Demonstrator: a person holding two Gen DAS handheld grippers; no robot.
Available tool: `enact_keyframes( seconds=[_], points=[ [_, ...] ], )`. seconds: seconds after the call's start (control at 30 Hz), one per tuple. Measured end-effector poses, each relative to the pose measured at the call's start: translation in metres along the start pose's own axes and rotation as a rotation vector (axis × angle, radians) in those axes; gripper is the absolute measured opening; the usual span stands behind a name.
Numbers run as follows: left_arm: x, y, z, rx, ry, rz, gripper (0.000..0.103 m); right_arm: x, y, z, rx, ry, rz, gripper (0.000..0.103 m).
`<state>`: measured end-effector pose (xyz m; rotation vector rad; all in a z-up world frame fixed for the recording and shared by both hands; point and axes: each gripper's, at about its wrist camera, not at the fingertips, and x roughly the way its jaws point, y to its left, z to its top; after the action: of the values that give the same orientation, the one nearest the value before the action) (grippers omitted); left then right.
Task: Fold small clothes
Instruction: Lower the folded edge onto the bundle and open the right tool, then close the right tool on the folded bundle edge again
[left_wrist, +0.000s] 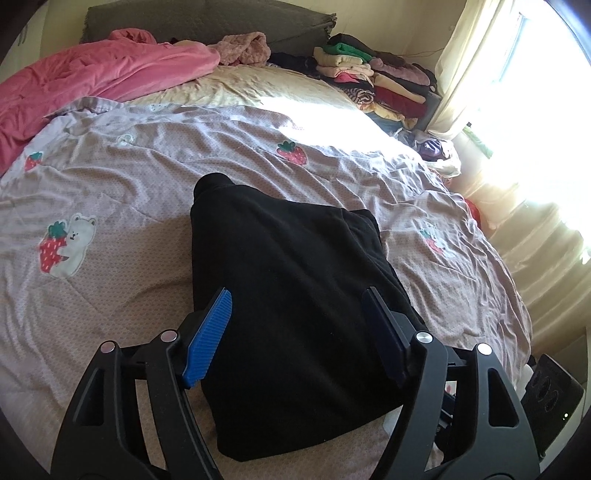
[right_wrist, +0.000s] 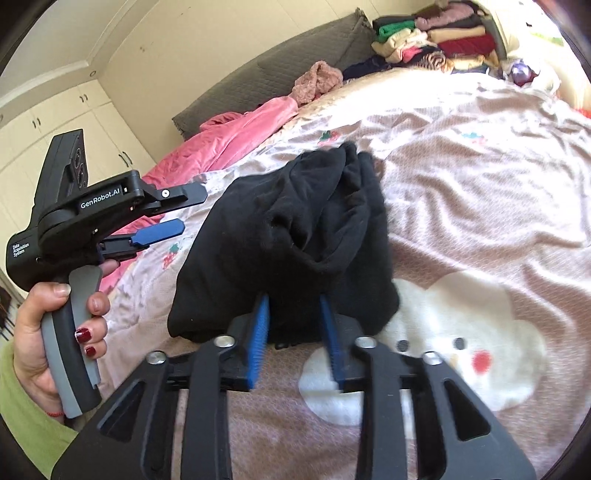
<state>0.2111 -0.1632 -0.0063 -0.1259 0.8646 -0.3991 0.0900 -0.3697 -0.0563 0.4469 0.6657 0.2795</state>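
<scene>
Both tools sit low in their frames. Left hand-held gripper (left_wrist: 299, 314): matte black linkage arms with steel pins, ribbed blue pads spread wide, one on either side of the black garment (left_wrist: 291, 295) at the centre of the frame; whether the pads touch it I cannot tell. From the right wrist view it appears at the left edge, a hand (right_wrist: 44, 343) with red nails around its grey grip.

Right hand-held gripper (right_wrist: 297, 323), bottom centre: blue pads partly apart, their tips at the near hem of the garment (right_wrist: 295, 229), with cloth between them; a firm pinch cannot be confirmed.

That garment is soft, fleecy, bunched into a rough folded slab on the bed's wrinkled mauve quilt (left_wrist: 155, 162), printed with strawberries and bears. Beyond, upper left, lies a plush pink blanket (left_wrist: 92, 77); upper right, a stack of folded clothes (left_wrist: 373, 74) beside pale curtains (left_wrist: 461, 59).
</scene>
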Motion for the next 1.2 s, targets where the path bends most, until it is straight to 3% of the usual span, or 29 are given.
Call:
enact_keyframes(
  seconds=[0.13, 0.3, 0.4, 0.6, 0.87, 1.1, 1.13, 1.2],
  points=[
    [-0.009, 0.001, -0.002, 0.006, -0.017, 0.006, 0.065, -0.013, 0.001, 0.005, -0.042, -0.021, -0.017, 0.046],
    [-0.017, 0.006, -0.005, 0.015, -0.032, 0.029, 0.065, -0.027, 0.005, 0.011, -0.095, -0.044, -0.048, 0.065],
    [-0.019, 0.011, -0.009, 0.022, -0.035, 0.053, 0.065, -0.033, 0.004, 0.021, -0.126, -0.071, -0.076, 0.066],
    [-0.015, 0.018, -0.024, 0.060, -0.023, 0.098, 0.065, -0.023, 0.000, 0.064, -0.173, -0.059, -0.111, 0.067],
    [0.013, 0.014, -0.050, 0.093, 0.052, 0.097, 0.064, 0.046, -0.018, 0.109, -0.119, 0.106, -0.075, 0.067],
    [0.013, 0.016, -0.052, 0.099, 0.043, 0.091, 0.064, 0.105, -0.032, 0.124, -0.034, 0.220, -0.050, 0.066],
    [0.013, 0.016, -0.052, 0.099, 0.042, 0.089, 0.064, 0.111, -0.035, 0.125, -0.015, 0.230, -0.055, 0.064],
    [0.013, 0.016, -0.053, 0.099, 0.039, 0.086, 0.064, 0.123, -0.038, 0.126, 0.001, 0.253, -0.037, 0.047]
  ],
)
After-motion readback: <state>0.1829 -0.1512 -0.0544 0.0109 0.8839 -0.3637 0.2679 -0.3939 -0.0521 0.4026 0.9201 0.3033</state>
